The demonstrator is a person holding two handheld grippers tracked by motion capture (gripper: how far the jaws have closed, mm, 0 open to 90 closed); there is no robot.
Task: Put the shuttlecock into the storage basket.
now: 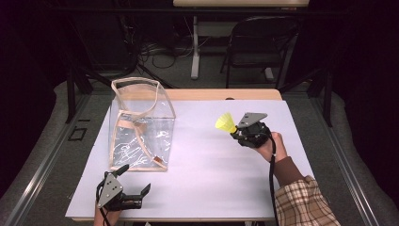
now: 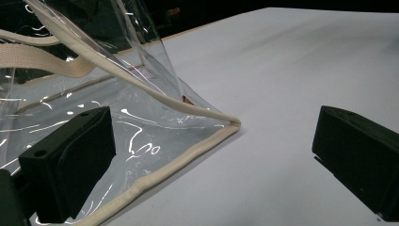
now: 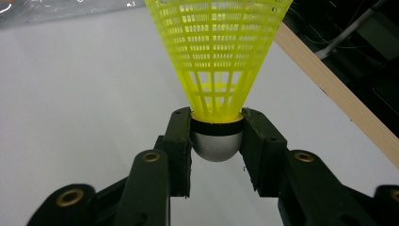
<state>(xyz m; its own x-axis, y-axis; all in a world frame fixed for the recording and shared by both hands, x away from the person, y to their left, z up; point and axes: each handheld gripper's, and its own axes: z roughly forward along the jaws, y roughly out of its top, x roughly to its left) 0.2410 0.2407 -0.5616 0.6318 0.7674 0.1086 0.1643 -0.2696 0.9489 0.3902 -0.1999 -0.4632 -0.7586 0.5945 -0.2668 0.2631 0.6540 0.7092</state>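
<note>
A yellow plastic shuttlecock [image 1: 226, 123] with a silver cork [image 3: 217, 143] is clamped by its cork in my right gripper [image 1: 234, 134], held above the right half of the white table sheet [image 1: 207, 160]; its skirt points toward the bag. A clear plastic bag [image 1: 141, 127] with cream trim and straps stands upright at the left, mouth up. My left gripper [image 1: 136, 181] rests near the front left edge, just in front of the bag, jaws wide apart with nothing between them. In the left gripper view the bag's bottom corner [image 2: 233, 123] lies between the spread fingers [image 2: 70, 160].
The table's wooden far edge [image 1: 221, 94] runs behind the sheet. Beyond it stand a dark chair [image 1: 259, 44] and a desk leg [image 1: 195, 47] among floor cables. The person's plaid sleeve [image 1: 303, 202] comes in at the bottom right.
</note>
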